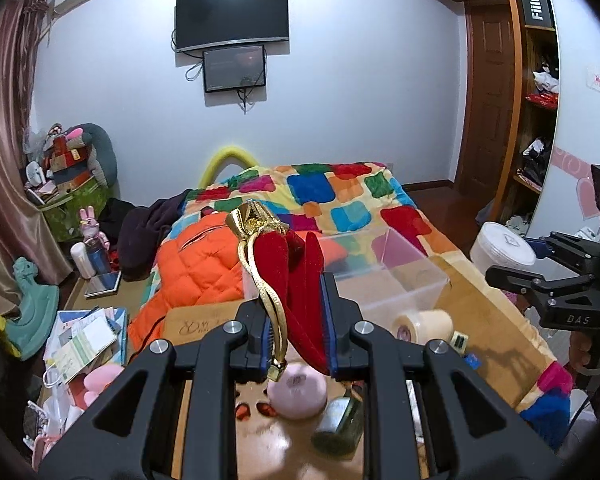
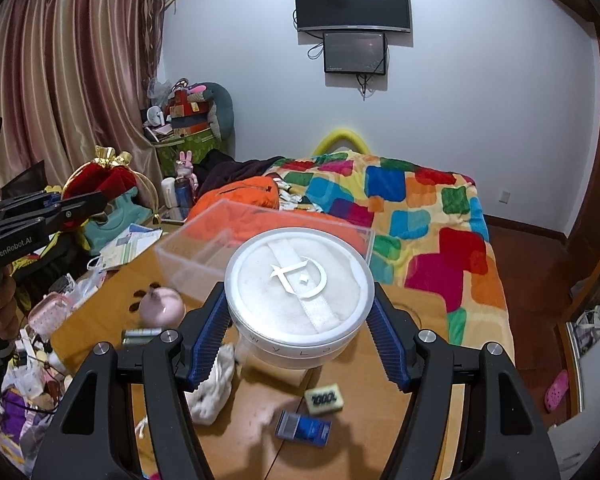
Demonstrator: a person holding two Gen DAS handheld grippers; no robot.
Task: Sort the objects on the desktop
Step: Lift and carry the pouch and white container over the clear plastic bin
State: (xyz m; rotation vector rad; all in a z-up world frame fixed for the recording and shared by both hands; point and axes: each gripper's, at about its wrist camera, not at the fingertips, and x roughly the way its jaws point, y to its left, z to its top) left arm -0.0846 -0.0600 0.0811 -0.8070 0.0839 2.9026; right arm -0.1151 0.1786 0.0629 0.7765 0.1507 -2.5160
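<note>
Red velvet, trimmed with gold, is what the left gripper (image 1: 298, 344) has clamped: a drawstring pouch (image 1: 296, 276) pinched tight between nearly closed jaws, its gathered gold neck pointing toward twelve o'clock above the wooden desk (image 1: 488, 320). The right gripper (image 2: 300, 344) holds a round white powder-puff jar (image 2: 298, 300) about half-wide, blue pads (image 2: 210, 344) pressing its sides at nine and three o'clock, clear of the desk. Just beyond the jar, at eleven o'clock, stands a clear plastic box (image 2: 204, 256). On the desk below lie a pink round case (image 2: 162, 306), a white sock (image 2: 214, 388), a blue card pack (image 2: 304, 428) at six o'clock and a small yellow sponge (image 2: 324, 400). A patchwork blanket (image 2: 440, 216) covers the bed behind.
</note>
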